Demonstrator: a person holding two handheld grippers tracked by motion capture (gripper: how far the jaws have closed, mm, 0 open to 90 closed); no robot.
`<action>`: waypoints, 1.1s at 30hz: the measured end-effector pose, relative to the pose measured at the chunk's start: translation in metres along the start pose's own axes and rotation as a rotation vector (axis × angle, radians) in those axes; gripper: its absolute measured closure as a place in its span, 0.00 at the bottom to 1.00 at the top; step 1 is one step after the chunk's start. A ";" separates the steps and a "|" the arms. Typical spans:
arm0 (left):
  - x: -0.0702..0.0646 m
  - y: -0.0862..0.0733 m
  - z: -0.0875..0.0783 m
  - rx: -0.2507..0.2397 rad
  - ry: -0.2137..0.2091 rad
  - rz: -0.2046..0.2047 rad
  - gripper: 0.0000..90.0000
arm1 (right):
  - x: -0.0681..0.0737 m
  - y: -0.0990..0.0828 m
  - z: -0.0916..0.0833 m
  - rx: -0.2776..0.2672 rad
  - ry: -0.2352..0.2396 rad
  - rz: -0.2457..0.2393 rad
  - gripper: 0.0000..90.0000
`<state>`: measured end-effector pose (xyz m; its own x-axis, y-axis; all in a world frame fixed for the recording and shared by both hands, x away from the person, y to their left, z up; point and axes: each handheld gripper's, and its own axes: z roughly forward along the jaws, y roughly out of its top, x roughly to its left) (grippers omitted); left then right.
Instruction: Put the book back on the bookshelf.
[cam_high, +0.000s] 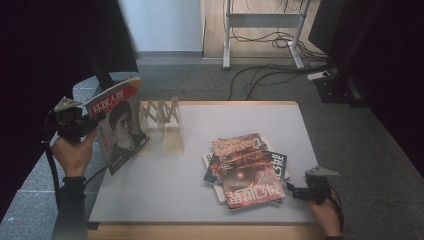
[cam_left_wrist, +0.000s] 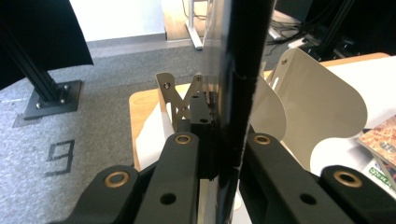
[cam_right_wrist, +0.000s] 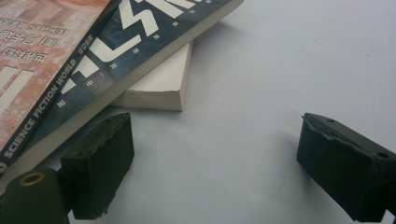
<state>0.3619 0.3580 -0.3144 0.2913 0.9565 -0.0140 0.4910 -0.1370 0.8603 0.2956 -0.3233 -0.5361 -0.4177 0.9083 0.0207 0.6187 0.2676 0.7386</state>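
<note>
A magazine (cam_high: 120, 127) with a red header and a portrait cover stands upright and tilted at the table's left edge, with my left gripper (cam_high: 94, 126) shut on its near edge. In the left gripper view the jaws (cam_left_wrist: 224, 154) pinch that magazine's dark edge (cam_left_wrist: 236, 84), which runs up the frame. A fanned stack of magazines (cam_high: 245, 167) lies flat right of centre. My right gripper (cam_high: 296, 191) rests low beside the stack's right corner, open. In the right gripper view its pads (cam_right_wrist: 100, 158) stand wide apart over bare table, and the stack's corner (cam_right_wrist: 116, 51) lies just ahead to the left.
A beige accordion book rack (cam_high: 167, 122) stands at the back left of the grey table top (cam_high: 165, 185), just right of the held magazine; its curved plates (cam_left_wrist: 322, 102) show behind the jaws. Beyond the table lie grey carpet, cables and a desk frame (cam_high: 262, 30).
</note>
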 end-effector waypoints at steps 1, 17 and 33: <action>0.000 -0.002 0.002 -0.009 -0.001 -0.003 0.97 | 0.000 0.000 0.000 0.000 0.000 0.000 0.11; 0.011 -0.028 -0.003 0.047 -0.075 -0.038 0.93 | 0.000 0.000 0.000 0.000 0.000 0.000 0.11; 0.016 -0.033 -0.015 0.138 -0.039 -0.033 0.97 | 0.000 0.000 0.000 0.000 0.000 0.000 0.11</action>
<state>0.3378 0.3821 -0.3355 0.3035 0.9507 -0.0632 0.6079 -0.1421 0.7812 0.2955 -0.3232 -0.5362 -0.4176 0.9084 0.0206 0.6185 0.2676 0.7388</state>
